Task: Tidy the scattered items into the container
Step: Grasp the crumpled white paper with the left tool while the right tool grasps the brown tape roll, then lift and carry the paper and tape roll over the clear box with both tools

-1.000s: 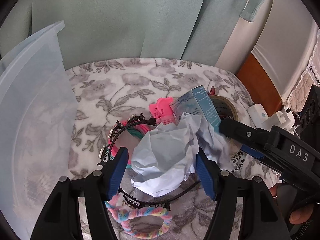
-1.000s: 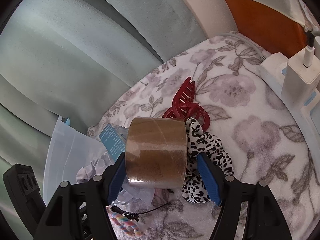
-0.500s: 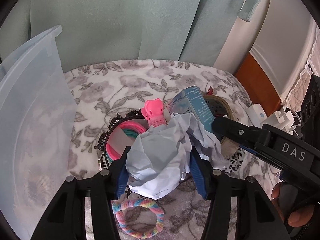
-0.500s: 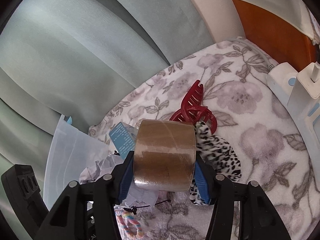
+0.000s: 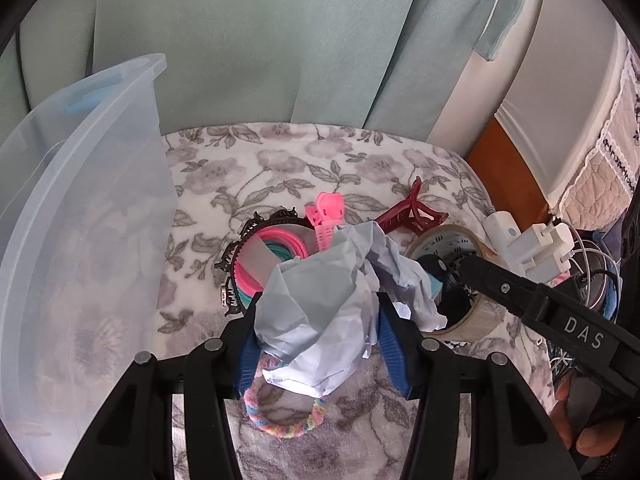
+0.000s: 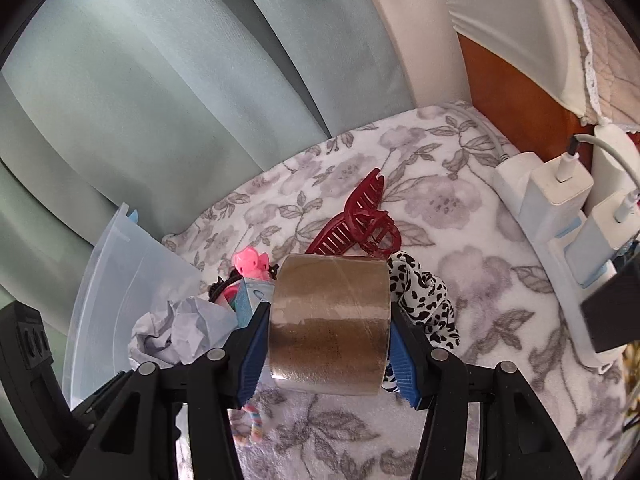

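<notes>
While I look along my left gripper (image 5: 318,344), its blue pads pinch a crumpled paper ball (image 5: 320,316) above the floral blanket (image 5: 280,168), the clear container (image 5: 80,220) just left. Through the right wrist, my right gripper (image 6: 330,346) clamps the brown tape roll (image 6: 330,320) beside a leopard scrunchie (image 6: 424,296).

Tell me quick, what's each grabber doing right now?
Left gripper: closed on the crumpled paper.
Right gripper: closed on the brown tape roll.
</notes>
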Motion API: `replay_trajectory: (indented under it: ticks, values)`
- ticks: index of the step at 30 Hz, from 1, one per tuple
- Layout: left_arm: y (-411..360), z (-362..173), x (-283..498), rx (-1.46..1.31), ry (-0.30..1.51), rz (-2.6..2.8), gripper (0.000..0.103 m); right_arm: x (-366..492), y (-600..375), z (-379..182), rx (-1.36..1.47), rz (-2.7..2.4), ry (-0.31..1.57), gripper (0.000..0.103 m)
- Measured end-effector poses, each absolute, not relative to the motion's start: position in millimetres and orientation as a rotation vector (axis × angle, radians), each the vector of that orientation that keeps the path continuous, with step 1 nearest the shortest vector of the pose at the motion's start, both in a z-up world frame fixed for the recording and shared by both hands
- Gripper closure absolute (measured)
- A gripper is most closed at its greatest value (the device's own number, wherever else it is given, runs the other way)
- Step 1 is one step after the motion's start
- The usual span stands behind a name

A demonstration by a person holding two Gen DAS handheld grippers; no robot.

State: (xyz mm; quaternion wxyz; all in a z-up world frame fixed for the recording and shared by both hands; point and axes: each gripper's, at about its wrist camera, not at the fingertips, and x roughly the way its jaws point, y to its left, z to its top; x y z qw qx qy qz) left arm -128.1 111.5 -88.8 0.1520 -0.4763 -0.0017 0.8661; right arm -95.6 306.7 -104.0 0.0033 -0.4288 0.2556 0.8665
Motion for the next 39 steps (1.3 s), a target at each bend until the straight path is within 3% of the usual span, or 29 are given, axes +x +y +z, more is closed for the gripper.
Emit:
replay_trajectory:
  ticks: [17, 23, 34, 39]
  values:
    - [96.7, -65.4, -91.7, -1.325, -0.099, 2.486, 0.049, -56.4, 279.8, -75.3, -1.404, 2.675, 0.299, 0.045]
    - [87.8, -56.9, -84.9, -1.293, -0.134, 2.491, 0.049, -47.6, 279.2, -49.9, -1.322, 2.745, 0.382, 0.045]
    - [69.3, -51.1, -79.1, -1.286, -0.181, 2.514, 0.049, -43.7, 303.0, -66.2, -1.349, 2.732, 1.03, 0.045]
    - [62.1, -46.8, -77.8, -1.277, -0.186, 2.533, 0.049, -47.3, 305.4, -63.3, -1.319, 2.742, 1.183, 0.045]
